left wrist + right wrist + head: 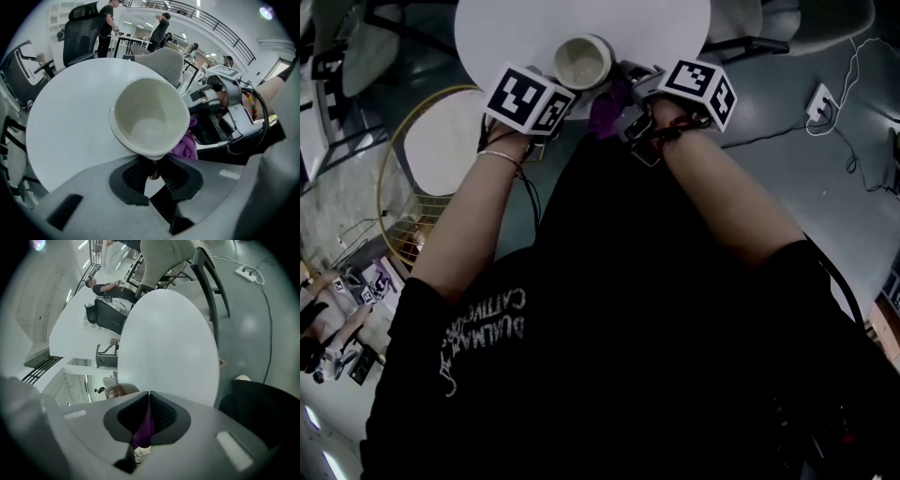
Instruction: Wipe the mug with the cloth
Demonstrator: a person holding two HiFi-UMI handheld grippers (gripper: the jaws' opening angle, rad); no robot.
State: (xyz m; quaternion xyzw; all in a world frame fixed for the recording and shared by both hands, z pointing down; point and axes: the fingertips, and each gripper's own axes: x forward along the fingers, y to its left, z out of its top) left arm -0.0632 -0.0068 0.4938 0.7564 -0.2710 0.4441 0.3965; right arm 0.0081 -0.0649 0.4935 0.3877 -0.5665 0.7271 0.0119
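The left gripper holds the white mug in the air above the near edge of a round white desk, and its fingers are closed narrowly on a small part at the underside of the mug; which part exactly I cannot tell. The mug is tilted so that its open mouth looks back at the left gripper view, and the inside looks clean and pale. The right gripper is just beside it on the right, with its fingers pressed together on a purple cloth, which hangs out between them. In the left gripper view the cloth is bunched against the lower right side of the mug and seems to touch it. The top of the desk is bare and smooth. Under it is a grey floor, where a white power strip lies with a thin cable running from it. At the left of the head view stands a round thing with a golden wire frame. Behind the desk there are a black office chair and a grey chair, and further back a bright open hall with a railing high up and some people standing at tables
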